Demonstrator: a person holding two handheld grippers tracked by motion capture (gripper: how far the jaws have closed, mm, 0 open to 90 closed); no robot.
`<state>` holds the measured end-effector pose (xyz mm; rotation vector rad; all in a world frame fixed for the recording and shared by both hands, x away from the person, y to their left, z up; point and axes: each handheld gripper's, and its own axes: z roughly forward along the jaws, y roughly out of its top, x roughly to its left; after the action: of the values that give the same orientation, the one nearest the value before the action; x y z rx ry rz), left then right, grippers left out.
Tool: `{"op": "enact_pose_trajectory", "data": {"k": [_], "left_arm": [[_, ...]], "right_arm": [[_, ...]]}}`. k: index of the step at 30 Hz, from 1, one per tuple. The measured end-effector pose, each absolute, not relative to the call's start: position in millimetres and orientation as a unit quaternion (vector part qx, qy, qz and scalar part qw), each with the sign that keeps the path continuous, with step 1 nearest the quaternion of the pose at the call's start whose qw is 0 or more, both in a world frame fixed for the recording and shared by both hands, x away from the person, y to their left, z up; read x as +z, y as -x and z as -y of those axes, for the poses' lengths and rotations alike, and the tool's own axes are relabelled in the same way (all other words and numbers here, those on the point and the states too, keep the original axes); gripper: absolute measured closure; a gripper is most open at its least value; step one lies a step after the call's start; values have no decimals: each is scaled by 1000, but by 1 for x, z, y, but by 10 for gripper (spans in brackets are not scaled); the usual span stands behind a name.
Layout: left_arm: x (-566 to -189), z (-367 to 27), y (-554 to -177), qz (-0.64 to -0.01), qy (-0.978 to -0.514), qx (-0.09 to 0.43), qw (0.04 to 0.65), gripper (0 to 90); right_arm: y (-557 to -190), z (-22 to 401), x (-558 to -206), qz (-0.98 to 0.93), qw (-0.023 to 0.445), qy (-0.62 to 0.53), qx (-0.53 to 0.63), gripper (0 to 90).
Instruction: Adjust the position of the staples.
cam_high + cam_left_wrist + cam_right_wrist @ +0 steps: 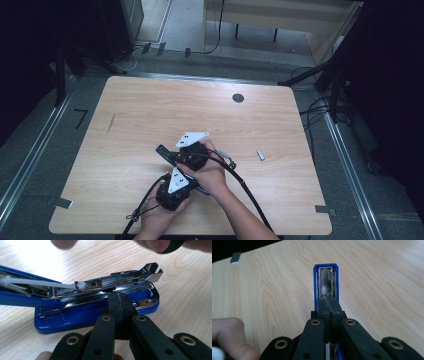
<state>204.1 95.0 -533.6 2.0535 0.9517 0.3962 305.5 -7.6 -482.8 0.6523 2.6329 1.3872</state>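
Resting on grained wood, glossy blue stapler (82,315) with chrome rail

A small silver strip (260,155) lies on the wooden table (130,115); a dark round spot (238,98) sits near its far edge.

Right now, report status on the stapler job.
Left gripper shut, fingers against the blue stapler base. Right gripper shut over the opened top. Staple strip lies apart on the table. Nothing blocking.

A lab-like recording space: a bare wooden tabletop (150,115) ringed by dark curtains (390,100), metal floor rails (30,160), tape marks (80,117) and loose cables (315,107).
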Motion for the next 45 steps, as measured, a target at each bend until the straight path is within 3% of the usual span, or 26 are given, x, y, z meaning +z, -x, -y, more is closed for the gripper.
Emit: {"op": "enact_pose_trajectory", "data": {"k": [17, 25, 37, 45], "left_arm": [[-533, -95, -204, -376, -817, 157, 408, 900], [-533, -96, -205, -377, -816, 155, 409, 900], [-534, -96, -205, -378, -815, 154, 410, 900], [-534, -96, -205, -379, -816, 154, 410, 900]], "right_arm": [[-313, -5, -500, -884, 34, -224, 408, 900], [-312, -1, -494, -883, 52, -226, 407, 900], [-310, 53, -468, -856, 103, -257, 436, 900], [-310, 107, -472, -838, 134, -301, 435, 886]]}}
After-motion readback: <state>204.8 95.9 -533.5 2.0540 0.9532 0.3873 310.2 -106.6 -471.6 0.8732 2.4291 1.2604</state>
